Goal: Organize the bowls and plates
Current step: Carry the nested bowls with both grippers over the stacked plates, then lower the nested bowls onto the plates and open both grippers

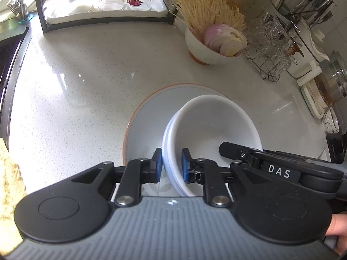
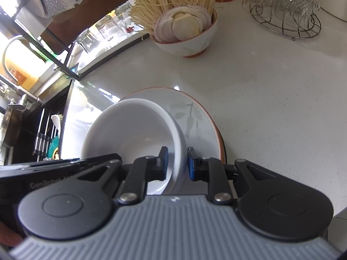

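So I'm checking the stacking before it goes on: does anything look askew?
Yes. The white bowls sit tilted over the plate, not flat, each side's rim pinched by a claw: left, right. Nothing looks spilled or broken.

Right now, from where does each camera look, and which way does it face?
Left wrist: sits on the left claw, looks down at the white bowls over the plate; a bit of a hand and the right claw show.
Right wrist: sits on the right claw, looks down at the same bowls from the opposite rim; the left claw's body shows.
Shared: bowls, plate, the bowl of noodles and onion, the glass rack.
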Demonstrator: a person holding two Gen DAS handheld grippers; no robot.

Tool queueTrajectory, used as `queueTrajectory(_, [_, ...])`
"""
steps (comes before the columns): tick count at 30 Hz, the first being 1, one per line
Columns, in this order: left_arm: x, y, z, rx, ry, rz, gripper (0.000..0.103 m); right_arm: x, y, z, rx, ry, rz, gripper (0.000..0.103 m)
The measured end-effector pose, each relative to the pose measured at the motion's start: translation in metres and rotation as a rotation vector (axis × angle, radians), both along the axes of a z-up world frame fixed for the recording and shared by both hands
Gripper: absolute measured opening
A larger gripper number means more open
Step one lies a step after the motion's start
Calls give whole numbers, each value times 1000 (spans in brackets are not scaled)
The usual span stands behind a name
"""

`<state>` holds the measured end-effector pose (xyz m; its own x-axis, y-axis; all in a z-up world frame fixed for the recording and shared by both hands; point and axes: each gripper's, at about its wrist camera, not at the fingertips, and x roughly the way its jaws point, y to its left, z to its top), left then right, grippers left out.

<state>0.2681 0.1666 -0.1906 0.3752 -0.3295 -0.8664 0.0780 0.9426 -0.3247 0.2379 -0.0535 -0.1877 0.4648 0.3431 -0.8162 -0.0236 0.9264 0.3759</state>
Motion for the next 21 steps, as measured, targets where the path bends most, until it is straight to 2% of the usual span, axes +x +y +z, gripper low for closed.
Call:
queueTrajectory(17, [-1,-5,6,18,8,-21,21,8,0,6,3,-1,-35,24])
queueTrajectory(19, [-2,-3,11,23,-4,4,26,7,-2,9,12,-2,-43,27])
queueTrajectory(21, [-4,0,18,18,-20,18,35,6,-4,13,16,-16,-39,35])
